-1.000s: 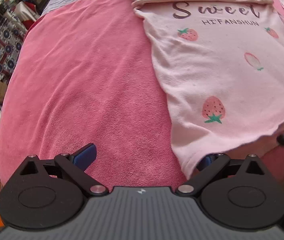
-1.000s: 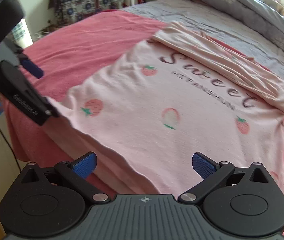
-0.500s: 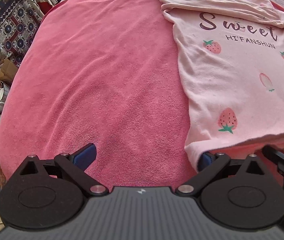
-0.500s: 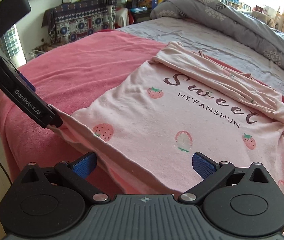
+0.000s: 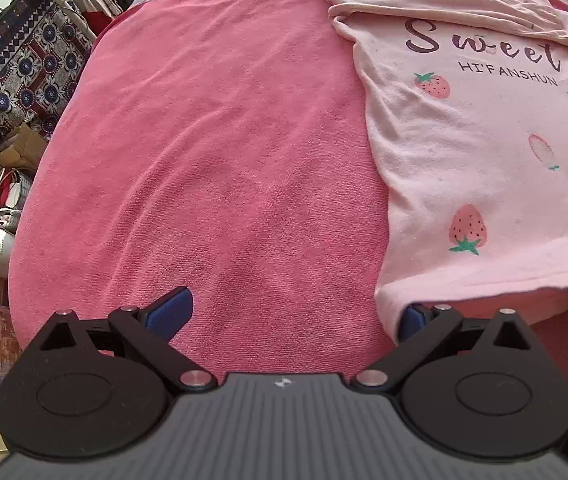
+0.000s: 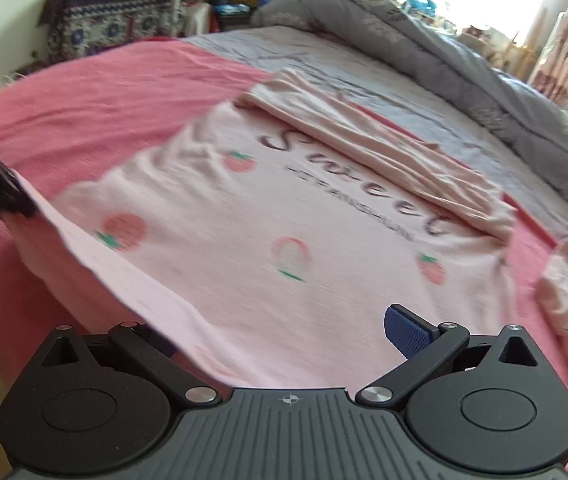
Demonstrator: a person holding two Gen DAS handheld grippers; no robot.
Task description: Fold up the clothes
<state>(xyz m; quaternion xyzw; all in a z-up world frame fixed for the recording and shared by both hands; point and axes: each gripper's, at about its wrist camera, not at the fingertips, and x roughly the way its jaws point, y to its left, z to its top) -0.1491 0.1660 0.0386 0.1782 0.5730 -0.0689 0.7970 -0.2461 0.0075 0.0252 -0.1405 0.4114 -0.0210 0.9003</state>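
Item: pale pink shirt (image 5: 476, 152) with "Sweet" lettering and strawberry print, spread flat on a pink towel (image 5: 211, 152) over a bed; in the left wrist view it fills the 1 to 3 o'clock sector, long axis running hem at 5 o'clock to folded sleeves at 1 o'clock. Left gripper (image 5: 290, 314): jaws spread wide, right pad tucked under the hem corner, nothing clamped. Right gripper (image 6: 284, 332): jaws wide apart, hem edge draped over its left finger, no pinch; view blurred.

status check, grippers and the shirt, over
Left gripper open at shirt hem corner. Right gripper open, hem draped over it. Nothing blocking.
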